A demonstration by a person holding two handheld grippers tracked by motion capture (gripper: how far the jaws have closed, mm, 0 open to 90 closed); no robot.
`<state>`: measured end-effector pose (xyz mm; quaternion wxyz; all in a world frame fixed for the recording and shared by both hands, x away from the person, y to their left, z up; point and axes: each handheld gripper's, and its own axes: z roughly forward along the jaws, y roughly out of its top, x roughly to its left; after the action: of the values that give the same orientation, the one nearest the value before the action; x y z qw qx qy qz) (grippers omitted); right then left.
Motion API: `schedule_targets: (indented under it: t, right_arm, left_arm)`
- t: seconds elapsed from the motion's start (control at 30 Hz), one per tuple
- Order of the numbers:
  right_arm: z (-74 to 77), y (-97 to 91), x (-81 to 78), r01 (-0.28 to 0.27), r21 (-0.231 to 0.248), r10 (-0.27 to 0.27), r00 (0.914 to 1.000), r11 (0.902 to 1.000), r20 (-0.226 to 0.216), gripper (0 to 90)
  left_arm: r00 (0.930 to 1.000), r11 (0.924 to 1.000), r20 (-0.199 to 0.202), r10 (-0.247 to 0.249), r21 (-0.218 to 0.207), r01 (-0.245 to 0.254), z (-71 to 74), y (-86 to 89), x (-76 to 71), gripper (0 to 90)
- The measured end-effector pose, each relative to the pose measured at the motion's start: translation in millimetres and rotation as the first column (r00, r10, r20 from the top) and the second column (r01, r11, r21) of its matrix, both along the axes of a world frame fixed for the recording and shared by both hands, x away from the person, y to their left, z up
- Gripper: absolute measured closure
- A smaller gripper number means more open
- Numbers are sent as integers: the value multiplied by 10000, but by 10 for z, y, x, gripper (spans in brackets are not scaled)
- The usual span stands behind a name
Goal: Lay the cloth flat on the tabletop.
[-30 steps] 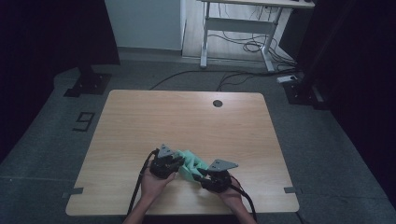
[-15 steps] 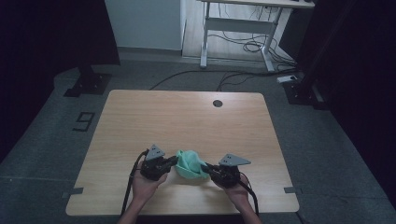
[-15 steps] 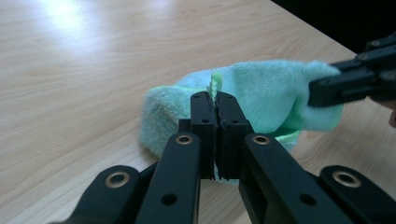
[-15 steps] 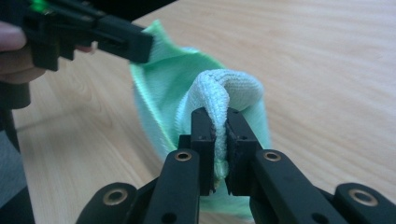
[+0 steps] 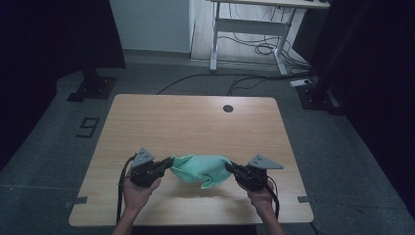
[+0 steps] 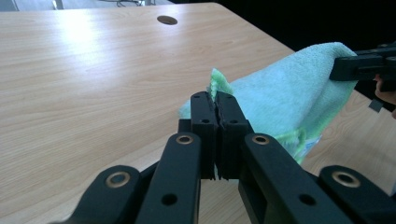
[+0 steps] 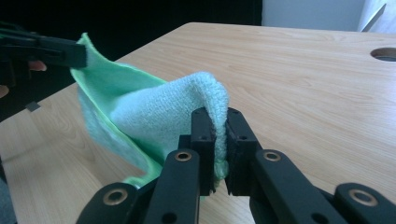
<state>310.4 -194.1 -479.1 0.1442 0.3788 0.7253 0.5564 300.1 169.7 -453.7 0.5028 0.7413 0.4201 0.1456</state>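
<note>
Both grippers have drawn apart since the earlier frame, lifting the green cloth (image 5: pixel 200 170); left gripper (image 5: pixel 169 163) pinches its 9 o'clock edge, right gripper (image 5: pixel 229 168) its 3 o'clock edge; jaws just closed. Cloth hangs slack above the table (image 5: pixel 195 117) near 6 o'clock; grasping done, spreading or folding apparently remains.

A mint-green terry cloth (image 5: pixel 200 169) hangs sagging between the left tongs (image 5: pixel 171 163) and right tongs (image 5: pixel 229 168), seemingly folded double.

The cloth (image 5: pixel 200 169) hangs just above the table (image 5: pixel 195 122), over its near part, well in front of the round hole (image 5: pixel 227 108) by the table's far edge. The left gripper (image 5: pixel 169 163) grips the cloth's left end and the right gripper (image 5: pixel 230 167) its right end, both over the table's near edge.
</note>
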Motion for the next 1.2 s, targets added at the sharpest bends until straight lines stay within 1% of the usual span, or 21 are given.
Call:
schedule_targets:
  t: [0.1, 0.2, 0.27, 0.4, 0.47, 0.57, 0.7, 0.77, 0.87, 0.93, 1.03, 1.07, 1.1, 1.13, 1.2]
  right_arm:
    - [4, -36, 12, 133, 32, -133, 9999, 9999, -12, 840]
    - [-26, -55, 47, 295, -154, -296, 9995, 9994, -87, 840]
    - [-90, -78, 99, 453, -260, -460, 9985, 9986, -282, 840]
    - [-261, -113, 202, 607, -446, -647, 9934, 9972, -947, 837]
    - [-330, -98, 233, 439, -668, -524, 9900, 9968, -1310, 830]
    - [-390, -47, 242, 161, -1062, -328, 9870, 9942, -1571, 801]
    - [-428, -10, 217, -116, -1287, -102, 9858, 9916, -1674, 799]
    - [-452, 1, 199, -245, -1346, -1, 9837, 9906, -1797, 802]
    - [-493, 21, 190, -380, -1544, 57, 9789, 9873, -2045, 802]
    - [-525, 35, 198, -427, -1632, 52, 9746, 9857, -2241, 801]
    - [-566, 51, 206, -539, -1795, 101, 9716, 9823, -2363, 805]
    - [-575, 64, 200, -558, -1831, 102, 9703, 9815, -2415, 808]
    - [-584, 72, 197, -626, -1890, 164, 9715, 9800, -2365, 809]
    - [-589, 81, 187, -651, -1899, 177, 9704, 9796, -2410, 809]
    - [-594, 85, 177, -759, -1955, 262, 9691, 9778, -2452, 809]
  left_arm:
    - [10000, 10000, -73, 36, -59, -36, -25, 61, 0, 876]
    - [9996, 9999, -244, 104, -71, -106, -121, 111, 11, 875]
    - [9989, 9998, -458, 132, -132, -138, -209, 144, 20, 874]
    - [9958, 9998, -897, 160, -63, -166, -367, 190, 40, 872]
    - [9939, 9998, -1085, 192, 103, -182, -427, 200, 56, 871]
    - [9910, 9992, -1299, 320, 285, -285, -502, 221, 66, 867]
    - [9868, 9987, -1562, 425, 346, -376, -587, 269, 60, 862]
    - [9845, 9979, -1688, 470, 511, -388, -623, 284, 57, 859]
    - [9811, 9977, -1878, 475, 571, -374, -682, 296, 60, 858]
    - [9799, 9969, -1929, 502, 687, -375, -713, 293, 67, 856]
    - [9781, 9952, -2009, 540, 910, -362, -744, 287, 70, 852]
    - [9773, 9950, -2055, 522, 936, -335, -758, 289, 69, 851]
    - [9761, 9947, -2103, 538, 976, -338, -769, 295, 67, 850]
    - [9755, 9944, -2131, 541, 1007, -332, -779, 298, 62, 848]
    - [9747, 9947, -2177, 508, 980, -299, -791, 302, 47, 848]
